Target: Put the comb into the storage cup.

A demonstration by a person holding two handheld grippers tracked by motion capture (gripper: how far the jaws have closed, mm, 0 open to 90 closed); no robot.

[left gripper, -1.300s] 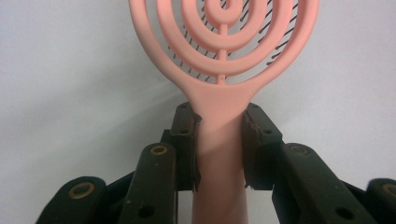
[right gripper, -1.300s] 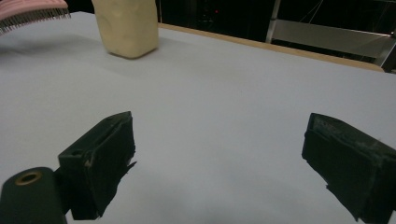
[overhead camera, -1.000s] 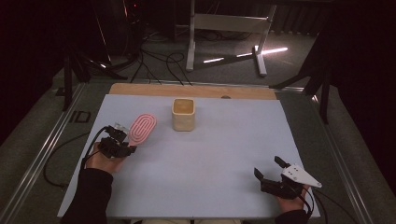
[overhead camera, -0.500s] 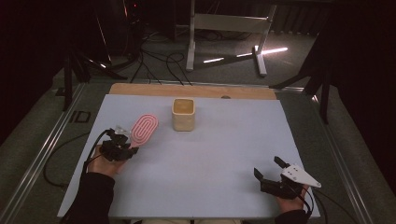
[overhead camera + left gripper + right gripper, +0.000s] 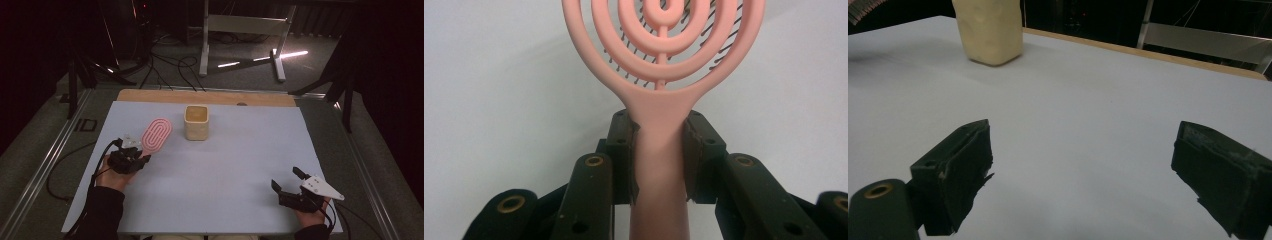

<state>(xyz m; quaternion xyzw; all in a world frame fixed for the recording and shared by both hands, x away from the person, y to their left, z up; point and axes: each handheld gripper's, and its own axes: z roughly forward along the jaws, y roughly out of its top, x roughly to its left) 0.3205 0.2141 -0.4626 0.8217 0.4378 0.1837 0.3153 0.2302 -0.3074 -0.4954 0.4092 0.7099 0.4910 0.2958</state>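
Dark workroom, cables and a pale metal stand on the floor beyond; pale grey table (image 5: 225,200) with a wooden strip along its far edge. Item 1: cream square container (image 5: 197,123), open-topped, upright at 12 o'clock from table centre, also seen far off in the right gripper view (image 5: 989,30). Item 2: pink hairbrush (image 5: 156,136), oval vented head of concentric rings with dark bristles beneath, at 10 o'clock from table centre, just beside the container at its 8 o'clock; whether the head rests on the table or hangs just above it cannot be told. Item 3: left gripper (image 5: 136,159), at 9 o'clock, jaws clamped on the brush handle (image 5: 659,165) just below the neck. Item 4: right gripper (image 5: 287,182), at 4 o'clock, well apart from the brush, jaws spread wide with nothing between them (image 5: 1083,185). Handling note: brush judged light, rigid moulded plastic, smooth and somewhat slippery; the open rings look thin and could flex or snap under squeeze, so hold is best kept on the solid handle near the neck, where balance is close to the head
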